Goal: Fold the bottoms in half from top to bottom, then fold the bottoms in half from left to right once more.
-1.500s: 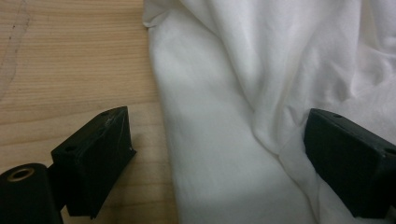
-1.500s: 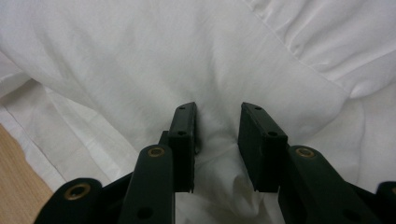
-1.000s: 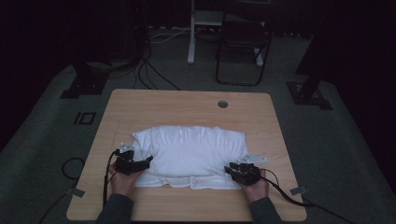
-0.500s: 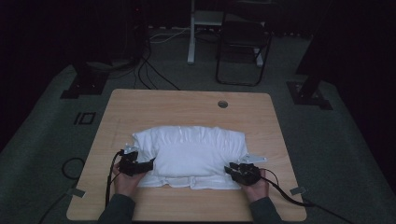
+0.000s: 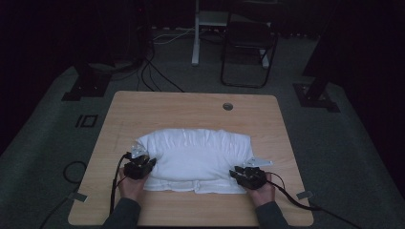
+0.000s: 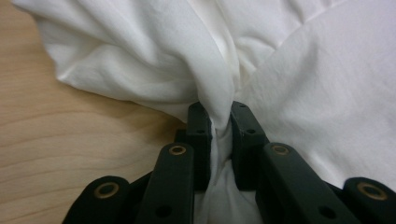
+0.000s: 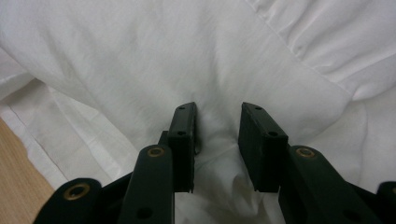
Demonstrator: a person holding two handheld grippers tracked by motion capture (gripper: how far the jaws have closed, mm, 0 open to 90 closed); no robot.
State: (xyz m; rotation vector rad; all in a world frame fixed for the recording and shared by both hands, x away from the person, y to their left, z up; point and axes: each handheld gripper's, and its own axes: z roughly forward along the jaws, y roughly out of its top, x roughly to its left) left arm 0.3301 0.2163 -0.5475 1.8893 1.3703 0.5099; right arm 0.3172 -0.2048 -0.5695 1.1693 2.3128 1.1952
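now the left gripper (image 6: 219, 122) has just closed, pinching the plain white cloth (image 6: 299, 84); right gripper (image 7: 217, 123) fingers grip it too.

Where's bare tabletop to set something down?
Free: the far strip of the table between the white cloth and the grommet hole, plus the left margin. Crowded: near edge, both hands and grippers at the cloth's corners.
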